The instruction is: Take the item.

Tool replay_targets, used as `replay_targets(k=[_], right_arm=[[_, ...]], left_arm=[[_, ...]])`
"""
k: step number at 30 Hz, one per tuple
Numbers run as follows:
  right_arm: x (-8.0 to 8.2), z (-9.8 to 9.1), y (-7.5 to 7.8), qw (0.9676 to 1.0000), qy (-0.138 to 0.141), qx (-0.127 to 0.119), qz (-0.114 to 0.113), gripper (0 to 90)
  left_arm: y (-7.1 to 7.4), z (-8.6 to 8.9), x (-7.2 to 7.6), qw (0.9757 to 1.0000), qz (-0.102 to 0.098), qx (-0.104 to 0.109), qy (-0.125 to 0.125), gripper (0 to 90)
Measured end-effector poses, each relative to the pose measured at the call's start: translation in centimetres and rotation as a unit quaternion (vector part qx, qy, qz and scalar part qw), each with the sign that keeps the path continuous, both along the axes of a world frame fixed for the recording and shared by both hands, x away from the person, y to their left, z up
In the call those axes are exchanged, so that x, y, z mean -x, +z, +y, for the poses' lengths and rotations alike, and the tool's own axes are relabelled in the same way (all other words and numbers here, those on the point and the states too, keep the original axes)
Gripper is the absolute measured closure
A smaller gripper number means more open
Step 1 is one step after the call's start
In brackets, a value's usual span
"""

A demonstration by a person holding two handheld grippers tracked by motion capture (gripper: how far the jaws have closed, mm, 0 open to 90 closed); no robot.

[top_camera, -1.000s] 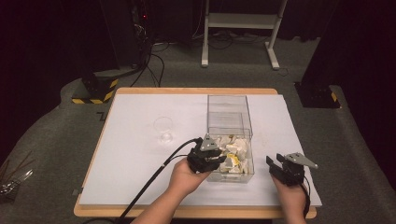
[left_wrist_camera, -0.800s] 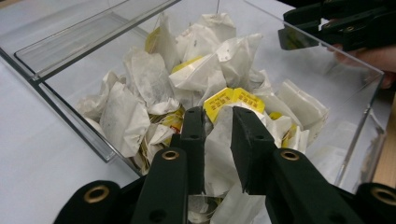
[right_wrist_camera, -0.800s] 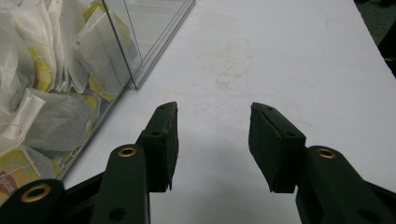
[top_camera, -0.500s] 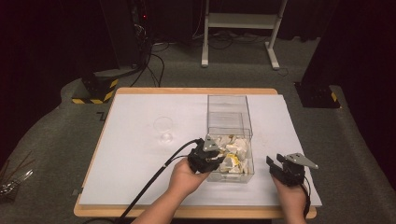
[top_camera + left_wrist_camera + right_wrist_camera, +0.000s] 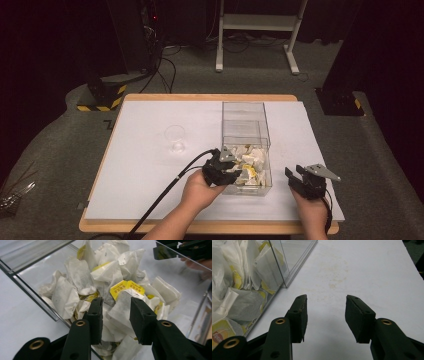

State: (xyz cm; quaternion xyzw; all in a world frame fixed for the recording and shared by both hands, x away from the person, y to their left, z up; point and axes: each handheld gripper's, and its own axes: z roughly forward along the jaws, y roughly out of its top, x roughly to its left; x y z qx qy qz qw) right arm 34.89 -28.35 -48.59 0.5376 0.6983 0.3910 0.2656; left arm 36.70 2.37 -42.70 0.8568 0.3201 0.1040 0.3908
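White-topped desk [image 5: 150, 165] underneath everything, wood-edged. Toward its right half, a clear box [image 5: 246, 145], long axis running away from the person, the near end heaped with tea bags [image 5: 110, 287] — white paper, yellow tags. Left of the box and well apart, a small clear cup [image 5: 175, 137]. Left claw [image 5: 115, 315] released and tipped into the box's near end, jaws straddling a tea bag lying directly ahead, not yet pinched. Right claw [image 5: 325, 315] released too, empty over bare desk just beside the box's right wall. Nearer hand for the pick — likely the left.
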Motion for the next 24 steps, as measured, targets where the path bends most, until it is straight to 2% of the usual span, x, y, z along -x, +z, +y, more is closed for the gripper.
replay_targets(k=[4, 6, 8, 10, 11, 13, 16, 20, 24], right_arm=[[0.0, 0.0, 0.0, 1.0, 0.001, 0.004, -0.005, 53.0], [0.0, 0.1, 0.0, 1.0, 0.0, 0.004, -0.003, 53.0], [0.0, 0.0, 0.0, 1.0, -0.002, 0.002, -0.001, 53.0], [0.0, -0.1, 0.0, 1.0, -0.001, 0.002, -0.003, 53.0], [0.0, -0.1, 0.0, 1.0, -0.002, 0.002, -0.004, 53.1], [0.0, -0.1, 0.0, 1.0, -0.004, 0.001, -0.005, 53.2], [0.1, -0.2, 0.0, 1.0, -0.004, 0.004, -0.005, 53.3], [0.0, -0.2, 0.0, 1.0, -0.004, 0.002, -0.006, 53.4], [0.1, -0.2, 0.1, 0.9999, -0.005, 0.003, -0.009, 53.7]], left_arm=[[-0.1, -0.1, 0.3, 0.9999, -0.013, -0.009, 0.0, 65.2], [-0.1, 0.0, 0.4, 0.9996, -0.023, -0.018, 0.0, 69.4], [-0.1, 0.0, 0.6, 0.9992, -0.032, -0.024, -0.001, 76.3], [-0.3, 0.1, 0.7, 0.9994, -0.024, -0.02, -0.014, 85.0], [-0.4, -0.1, 0.8, 0.9991, -0.028, -0.025, -0.02, 88.5], [-0.5, -0.1, 0.9, 0.9993, -0.025, -0.015, -0.023, 90.0], [-0.6, 0.1, 1.0, 0.9992, -0.032, -0.007, -0.023, 90.0], [-0.5, 0.5, 1.2, 0.9991, -0.037, 0.016, -0.013, 90.0], [0.0, 0.8, 1.3, 0.9981, -0.052, 0.032, -0.01, 90.0]])
